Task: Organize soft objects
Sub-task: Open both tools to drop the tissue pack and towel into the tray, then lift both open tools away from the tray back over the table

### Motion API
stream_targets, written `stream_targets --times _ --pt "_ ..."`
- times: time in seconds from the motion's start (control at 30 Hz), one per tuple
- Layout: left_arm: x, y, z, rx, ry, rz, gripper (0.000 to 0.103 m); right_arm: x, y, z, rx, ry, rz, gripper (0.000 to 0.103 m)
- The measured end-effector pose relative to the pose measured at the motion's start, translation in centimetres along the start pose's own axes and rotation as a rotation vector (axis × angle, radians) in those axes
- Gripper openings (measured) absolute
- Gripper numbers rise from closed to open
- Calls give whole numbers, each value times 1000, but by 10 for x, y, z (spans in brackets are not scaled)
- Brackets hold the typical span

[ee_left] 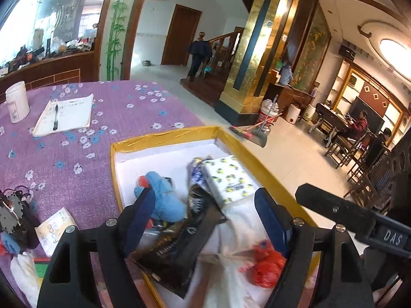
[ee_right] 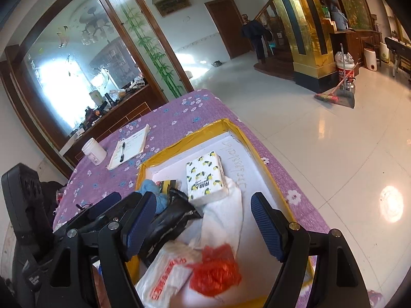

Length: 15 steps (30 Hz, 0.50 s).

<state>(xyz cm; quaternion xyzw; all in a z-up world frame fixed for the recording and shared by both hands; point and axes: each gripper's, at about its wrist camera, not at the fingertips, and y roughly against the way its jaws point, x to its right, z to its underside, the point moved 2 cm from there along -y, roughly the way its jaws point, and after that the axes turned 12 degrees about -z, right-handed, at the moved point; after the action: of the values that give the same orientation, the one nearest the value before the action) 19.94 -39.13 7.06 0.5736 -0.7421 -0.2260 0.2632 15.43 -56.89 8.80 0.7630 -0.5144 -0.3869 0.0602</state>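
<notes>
- Both pairs of jaws stand spread with nothing pinched: the left gripper and the right gripper hang over the yellow-rimmed shallow white box
- Inside that box the soft things lie heaped: a lemon-print tissue pack on a white cloth, a black foil pouch, a light blue knitted piece, a crumpled red plastic bag and a white plastic bag with red print
- The box sits at the edge of a table under a purple flowered cloth
- Beside it on the table lie an open notebook with a black pen and a white plastic jar, both well apart from the box
- Near the left gripper, outside the box, lies a second small tissue pack
- On the tiled floor beyond stand a broom and dustpan
</notes>
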Motion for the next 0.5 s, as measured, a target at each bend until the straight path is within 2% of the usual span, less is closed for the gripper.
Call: stream_targets --times 0.2,0.5 --pt "7 32 6 -8 -20 12 78 -15 26 13 21 8 -27 83" --pt "-18 82 35 3 11 -14 79 -43 53 36 22 41 -74 84"
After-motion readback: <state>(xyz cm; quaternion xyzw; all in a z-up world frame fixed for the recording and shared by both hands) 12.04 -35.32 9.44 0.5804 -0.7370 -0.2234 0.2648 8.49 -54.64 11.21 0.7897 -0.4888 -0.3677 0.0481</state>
